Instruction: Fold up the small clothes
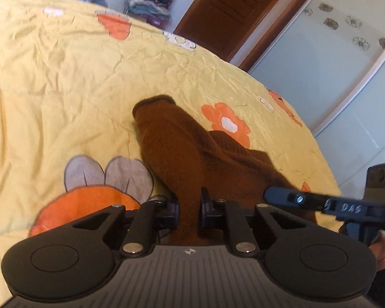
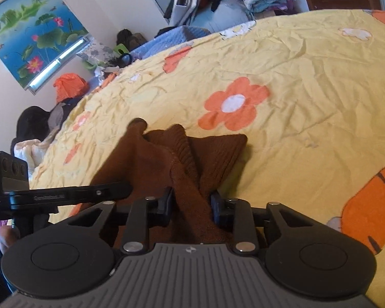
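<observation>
The brown knitted garment (image 1: 192, 148) lay on the yellow flowered bedspread (image 1: 64, 77) of the bed, one end stretched away from the left gripper (image 1: 190, 208), whose fingers (image 1: 173, 209) were clenched on a bunched fold of it. The right gripper (image 2: 191, 205) gripped another bunch of the same knit, with ribbed corners (image 2: 225, 151) fanning out beyond it onto the bedspread. In the left view the right gripper's finger reached in from the side, just beside the left one, so both grips sat close together at the near end of the cloth.

To fold well from here, the two grippers probably needed to carry their end over in step, at equal height, so the near edge stayed straight and landed square on the far end. The knit looked thick and soft; it would likely sag between the grips and drag on the wrinkled bedspread, so lifting clear before travelling seemed wise. Letting go only once the layers lay flat would keep the fold from springing open.
</observation>
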A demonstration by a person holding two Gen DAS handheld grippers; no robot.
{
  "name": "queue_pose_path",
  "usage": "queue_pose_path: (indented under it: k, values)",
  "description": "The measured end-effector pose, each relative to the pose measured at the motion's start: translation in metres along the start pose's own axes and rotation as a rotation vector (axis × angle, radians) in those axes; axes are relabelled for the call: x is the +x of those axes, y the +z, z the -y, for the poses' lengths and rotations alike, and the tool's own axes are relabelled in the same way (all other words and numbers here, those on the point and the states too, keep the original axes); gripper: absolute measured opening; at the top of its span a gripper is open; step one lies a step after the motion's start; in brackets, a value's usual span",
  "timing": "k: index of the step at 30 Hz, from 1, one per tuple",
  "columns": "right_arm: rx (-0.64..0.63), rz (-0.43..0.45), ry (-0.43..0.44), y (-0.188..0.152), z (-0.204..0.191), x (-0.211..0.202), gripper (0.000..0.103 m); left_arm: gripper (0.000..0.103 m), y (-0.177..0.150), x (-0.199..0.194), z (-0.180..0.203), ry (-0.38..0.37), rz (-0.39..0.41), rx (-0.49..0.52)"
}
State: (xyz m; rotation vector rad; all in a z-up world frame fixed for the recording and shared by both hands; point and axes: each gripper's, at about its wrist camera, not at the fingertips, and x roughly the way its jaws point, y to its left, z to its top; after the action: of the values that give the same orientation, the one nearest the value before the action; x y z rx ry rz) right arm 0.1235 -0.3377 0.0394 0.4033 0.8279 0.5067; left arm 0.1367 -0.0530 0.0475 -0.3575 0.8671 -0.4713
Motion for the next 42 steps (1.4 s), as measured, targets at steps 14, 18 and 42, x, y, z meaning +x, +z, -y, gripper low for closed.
queue_pose_path:
  k: [14,18,42]
  values:
    - [0.146,0.065,-0.011,0.020,-0.015,0.032,0.093,0.048,0.027,-0.043,-0.077,0.072,0.063,-0.125]
    - [0.175,0.065,0.028,-0.020,-0.012,-0.007,0.096,0.081,-0.020,-0.071,-0.088,-0.111,0.057,-0.248]
    - [0.235,-0.115,0.278,-0.110,-0.051,-0.029,0.057,0.055,-0.103,-0.129,-0.038,0.015,0.072,0.026]
